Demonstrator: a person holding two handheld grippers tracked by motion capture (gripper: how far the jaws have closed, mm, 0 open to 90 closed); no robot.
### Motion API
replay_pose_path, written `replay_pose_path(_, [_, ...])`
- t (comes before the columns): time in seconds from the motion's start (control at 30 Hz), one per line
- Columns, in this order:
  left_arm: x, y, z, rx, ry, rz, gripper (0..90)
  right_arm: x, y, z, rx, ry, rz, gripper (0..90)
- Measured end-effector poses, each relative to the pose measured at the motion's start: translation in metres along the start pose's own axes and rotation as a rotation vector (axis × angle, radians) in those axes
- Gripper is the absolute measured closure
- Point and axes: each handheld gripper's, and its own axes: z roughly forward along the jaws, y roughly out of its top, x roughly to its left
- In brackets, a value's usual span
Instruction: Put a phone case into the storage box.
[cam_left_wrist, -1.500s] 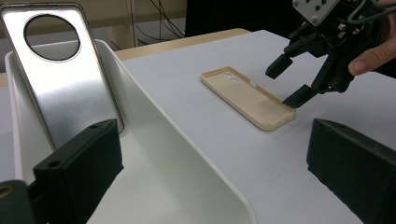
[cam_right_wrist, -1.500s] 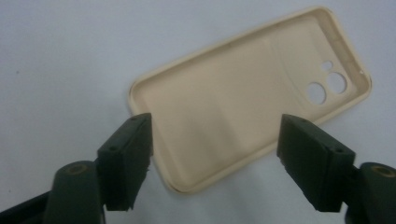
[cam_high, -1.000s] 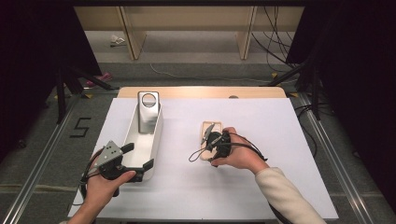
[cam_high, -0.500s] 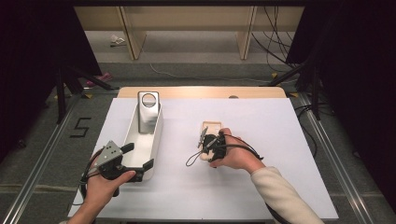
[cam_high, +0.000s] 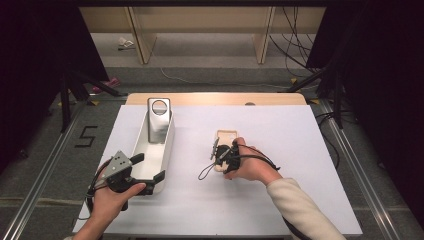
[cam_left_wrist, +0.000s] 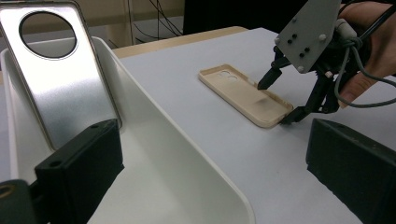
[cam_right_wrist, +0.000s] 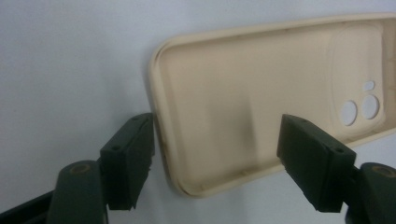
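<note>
Table, covered with a white sheet, carried everything; noted items from largest down.

White tray: long, narrow, high-walled, lying lengthwise on the left half of the sheet. One item inside: a silvery phone case with a large round camera cut-out, leaning upright at the tray's far end. From the left gripper view the rest of the tray's trough appeared bare white.

Left gripper: held in the person's left hand at the tray's near end. Jaws stood apart, one over the tray's inside and one outside its right wall; the wall passed between them. Could not see either pad pressing on the wall, so recorded as open, holding nothing.

Right gripper: in the right hand, pointed down at the near end of the beige phone case. Its jaws had just been closing a little, with the case's end between them. In the right gripper view one pad sat just beside the case's short edge and the other over its long rim; neither was plainly clamped, so no grip yet.

Beige phone case: lay flat on the sheet, hollow side up, right of the tray and well apart from it, camera holes at the far end.
</note>
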Motion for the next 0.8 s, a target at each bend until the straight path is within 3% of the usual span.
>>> replay_pose_path(0.4, [-0.0005,-0.0002,0.0004,0.003,-0.002,0.0,3.4,0.0021,0.005,-0.0001,0.023,0.001,-0.037,33.1])
replay_pose_path(0.8, [-0.0013,-0.0003,0.0007,0.004,-0.004,0.003,4.1,0.0097,0.009,-0.0024,0.041,0.039,-0.113,56.5])
